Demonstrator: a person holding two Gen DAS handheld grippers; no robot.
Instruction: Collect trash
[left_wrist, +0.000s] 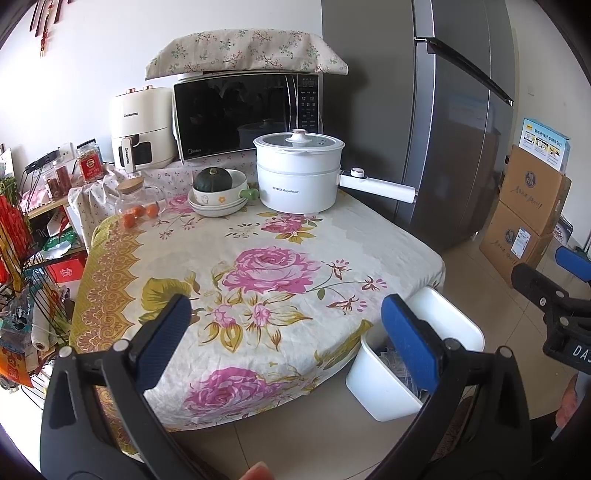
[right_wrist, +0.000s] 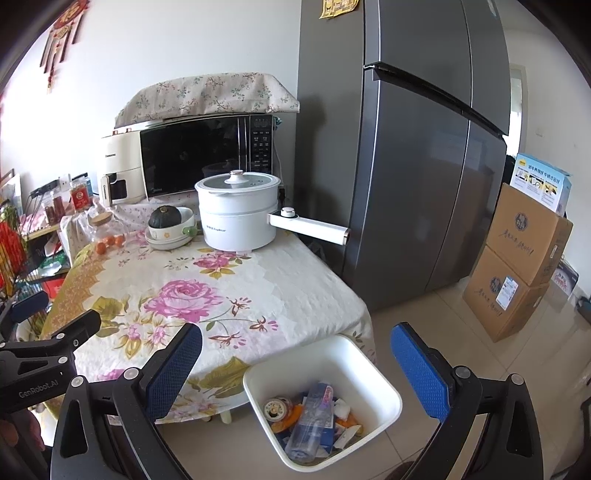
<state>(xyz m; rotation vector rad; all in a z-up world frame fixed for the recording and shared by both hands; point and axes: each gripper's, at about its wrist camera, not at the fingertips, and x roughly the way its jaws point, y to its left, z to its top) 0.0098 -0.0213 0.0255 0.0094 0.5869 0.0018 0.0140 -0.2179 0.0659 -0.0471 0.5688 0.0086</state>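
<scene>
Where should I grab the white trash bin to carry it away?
Pinch the white trash bin by its rim, probably the bare near wall, coming straight down with the right hand-held gripper. The top is open, the walls thin and upright, and the far side sits close against the table.

Bright, even daylight; soft shadows. Fridge (right_wrist: 424, 177) sheen, wall far left washed out. Fisheye bends edges, dark corners. Focus sharp.

Counts on and around the floral table

One white electric pot (right_wrist: 236, 214), one microwave (right_wrist: 207, 158), one air fryer (right_wrist: 120, 166), one green squash (right_wrist: 164, 216) at 9 o'clock of the pot, three small oranges (right_wrist: 109, 242), two stacked cardboard boxes (right_wrist: 517, 266), one white bin (right_wrist: 373, 373) holding one can (right_wrist: 275, 408) and one clear bottle (right_wrist: 308, 424), two grippers.
</scene>
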